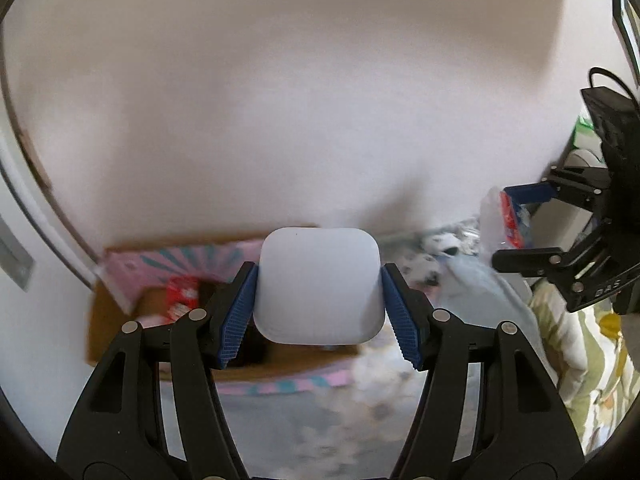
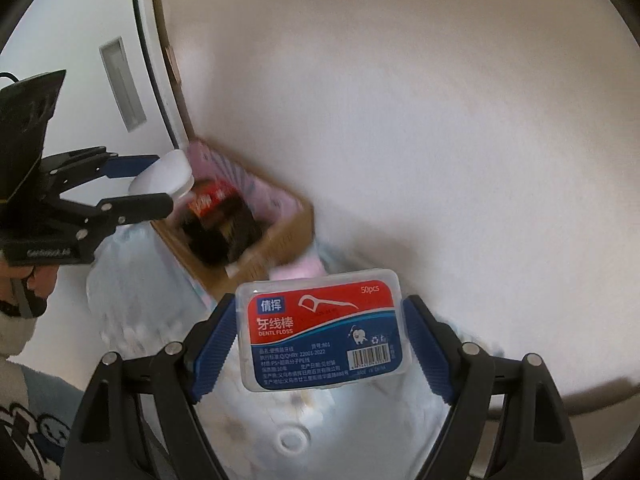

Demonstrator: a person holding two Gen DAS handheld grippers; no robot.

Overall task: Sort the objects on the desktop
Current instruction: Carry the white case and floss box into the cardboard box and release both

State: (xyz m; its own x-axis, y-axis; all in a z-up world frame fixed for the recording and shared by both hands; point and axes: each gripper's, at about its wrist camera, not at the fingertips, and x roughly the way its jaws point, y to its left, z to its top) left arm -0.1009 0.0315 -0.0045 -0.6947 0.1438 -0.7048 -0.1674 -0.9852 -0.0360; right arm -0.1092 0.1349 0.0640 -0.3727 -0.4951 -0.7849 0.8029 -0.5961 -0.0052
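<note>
White wall fills the background above a cardboard box (image 1: 120,320) with pink patterned flaps, already holding red packets (image 1: 182,294) and dark items, set on a pale patterned bedcover (image 1: 472,296). We carry one item in each hand. Our left gripper (image 1: 318,302) has its jaws closed on a rounded white case (image 1: 318,286), pinched by its two sides and held in the air over the box's open top. Our right gripper (image 2: 322,336) has its jaws closed on a clear dental floss pick box (image 2: 324,328) with a red and blue label, held nearer to us, short of the carton (image 2: 256,240) and apart from it. Both views are smeared, so finer detail of the box's contents cannot be read. We judge the step in hand to be dropping the white case into the box. To do it well, we would lower it until it sits just above the contents, clear of the flaps, before easing the jaws apart, and keep the right hand well aside so the two grippers do not meet.
</note>
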